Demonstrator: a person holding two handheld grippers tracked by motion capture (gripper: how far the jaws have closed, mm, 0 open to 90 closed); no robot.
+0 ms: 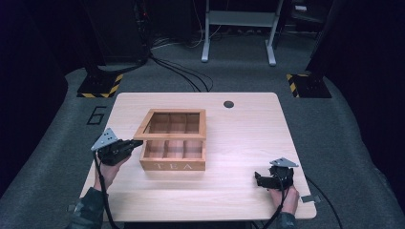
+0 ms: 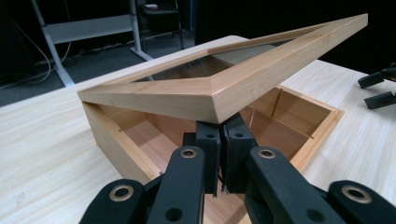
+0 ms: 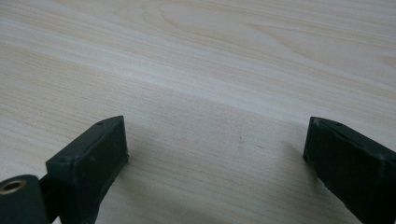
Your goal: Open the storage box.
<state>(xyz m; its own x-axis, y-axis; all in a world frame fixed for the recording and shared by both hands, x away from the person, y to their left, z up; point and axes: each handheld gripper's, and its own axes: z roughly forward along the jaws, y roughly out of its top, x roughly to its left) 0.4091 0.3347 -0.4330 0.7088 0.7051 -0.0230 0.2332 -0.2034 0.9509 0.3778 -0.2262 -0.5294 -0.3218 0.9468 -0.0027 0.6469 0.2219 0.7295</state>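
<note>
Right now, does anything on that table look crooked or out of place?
Only the lid of the tea box: it hangs half open and tilted, its corner propped on the shut left hand-held gripper pushed under it. The box compartments look empty. The right hand-held gripper rests open on the bare table.

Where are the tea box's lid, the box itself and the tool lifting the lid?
lid (image 2: 261, 79), left gripper view, its near frame rail.
tea box (image 1: 174, 165), high view, front wall.
left gripper (image 1: 136, 143), high view, its fingertips.

Grey carpet floor (image 1: 57, 138), dark room, white desk frame (image 1: 239, 28), hazard-striped stand bases (image 1: 100, 86)
</note>
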